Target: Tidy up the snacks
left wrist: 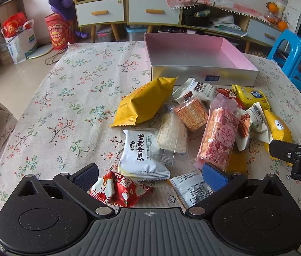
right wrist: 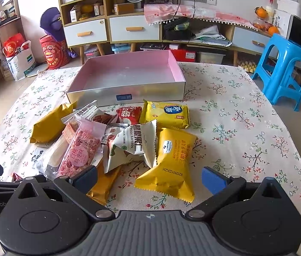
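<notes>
A heap of snack packets lies on the flowered tablecloth in front of an empty pink-lined box (left wrist: 193, 53) (right wrist: 129, 74). My left gripper (left wrist: 150, 176) is open above a small red packet (left wrist: 119, 189), with a white packet (left wrist: 142, 152) just ahead. A long yellow bag (left wrist: 146, 102) and a pink rice bar (left wrist: 219, 136) lie further on. My right gripper (right wrist: 149, 178) is open over a yellow packet (right wrist: 169, 164). A white pecan packet (right wrist: 133, 145) and another yellow packet (right wrist: 167, 113) lie beyond it. The right gripper's body shows at the right edge of the left wrist view.
The tablecloth (left wrist: 65, 106) covers the whole table. A blue plastic stool (right wrist: 287, 68) stands off the table's right side. Cabinets with drawers (right wrist: 133, 27) line the far wall. Bags and a red drum (right wrist: 52, 51) sit on the floor at left.
</notes>
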A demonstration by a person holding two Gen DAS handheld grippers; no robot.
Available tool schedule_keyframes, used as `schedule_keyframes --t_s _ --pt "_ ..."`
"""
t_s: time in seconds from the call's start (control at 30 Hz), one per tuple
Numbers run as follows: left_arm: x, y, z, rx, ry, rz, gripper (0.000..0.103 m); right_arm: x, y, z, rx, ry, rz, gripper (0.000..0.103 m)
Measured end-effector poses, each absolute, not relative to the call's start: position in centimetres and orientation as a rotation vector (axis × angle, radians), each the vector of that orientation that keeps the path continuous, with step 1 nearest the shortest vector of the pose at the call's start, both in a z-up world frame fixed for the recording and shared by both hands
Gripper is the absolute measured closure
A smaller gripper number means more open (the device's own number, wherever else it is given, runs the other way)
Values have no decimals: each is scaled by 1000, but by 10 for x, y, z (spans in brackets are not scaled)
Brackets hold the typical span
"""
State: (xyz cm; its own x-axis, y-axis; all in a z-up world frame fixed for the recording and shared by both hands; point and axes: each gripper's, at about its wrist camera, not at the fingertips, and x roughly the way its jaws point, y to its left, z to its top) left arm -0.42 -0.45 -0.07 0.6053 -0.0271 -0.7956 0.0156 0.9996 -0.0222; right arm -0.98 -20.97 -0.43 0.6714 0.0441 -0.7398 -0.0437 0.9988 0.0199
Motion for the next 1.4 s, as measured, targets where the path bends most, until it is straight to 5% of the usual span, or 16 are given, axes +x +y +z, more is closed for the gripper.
schedule_keyframes --t_s 1.4 --pt "-3 2 0 -10 913 -6 0 -5 -211 0 -12 845 67 8"
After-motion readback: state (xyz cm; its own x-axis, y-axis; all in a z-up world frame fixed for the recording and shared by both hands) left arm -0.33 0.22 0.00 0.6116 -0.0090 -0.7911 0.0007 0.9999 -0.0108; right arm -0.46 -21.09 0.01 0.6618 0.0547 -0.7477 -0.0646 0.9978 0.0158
